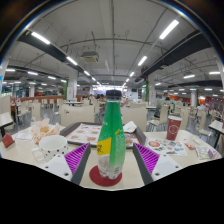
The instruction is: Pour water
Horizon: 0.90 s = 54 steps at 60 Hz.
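Claw (pixel 110 168): held apart, one purple-padded finger (pixel 78 158) at each side of the bottle, a gap visible at both sides.
Bottle (pixel 111 140): green plastic, green cap, yellow label; stood upright between the fingers on a round red coaster (pixel 104 178).
Coaster: lay flat on the white counter (pixel 60 170), under the bottle's base.
Counter: white, cluttered beyond the fingers.
White bowl (pixel 52 146): sat left of the bottle, just beyond the left finger.
Tray (pixel 84 133): pale, lay behind the bottle, food items on it too small to name.
Red cup (pixel 173 128): stood to the right, well apart from the bottle.
Plate of small items (pixel 160 146): sat right of the bottle, near the red cup.
Background: large hall, rows of ceiling strip lights, tables and chairs farther off.
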Motion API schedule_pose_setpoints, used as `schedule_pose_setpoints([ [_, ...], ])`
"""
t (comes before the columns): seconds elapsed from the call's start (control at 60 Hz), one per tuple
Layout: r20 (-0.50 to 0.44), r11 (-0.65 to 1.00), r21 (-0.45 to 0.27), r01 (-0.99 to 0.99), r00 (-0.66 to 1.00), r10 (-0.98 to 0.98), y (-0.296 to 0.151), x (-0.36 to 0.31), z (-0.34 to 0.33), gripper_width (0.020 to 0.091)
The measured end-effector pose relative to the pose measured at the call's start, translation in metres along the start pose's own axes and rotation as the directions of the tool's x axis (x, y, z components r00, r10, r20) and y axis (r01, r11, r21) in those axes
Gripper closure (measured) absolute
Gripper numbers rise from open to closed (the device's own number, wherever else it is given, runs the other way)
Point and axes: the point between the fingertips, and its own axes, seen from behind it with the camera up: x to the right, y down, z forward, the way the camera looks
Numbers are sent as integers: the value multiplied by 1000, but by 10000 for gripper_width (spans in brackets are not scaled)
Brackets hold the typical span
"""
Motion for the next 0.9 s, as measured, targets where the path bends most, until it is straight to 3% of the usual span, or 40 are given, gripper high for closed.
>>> schedule_pose_setpoints([
  [0.067,-1,1000,-8,-8,1000,8,-11,13,-4,272],
  [0.183,-21,1000,2,-11,1000,11,-27,29,-38,255],
  [0.383,-57,999,18,30,998,-29,-32,26,-144,252],
  [0.617,-22,999,12,-40,999,40,-32,15,-240,252],
  [0.9,8,1000,-4,-10,1000,10,-26,5,-305,253],
])
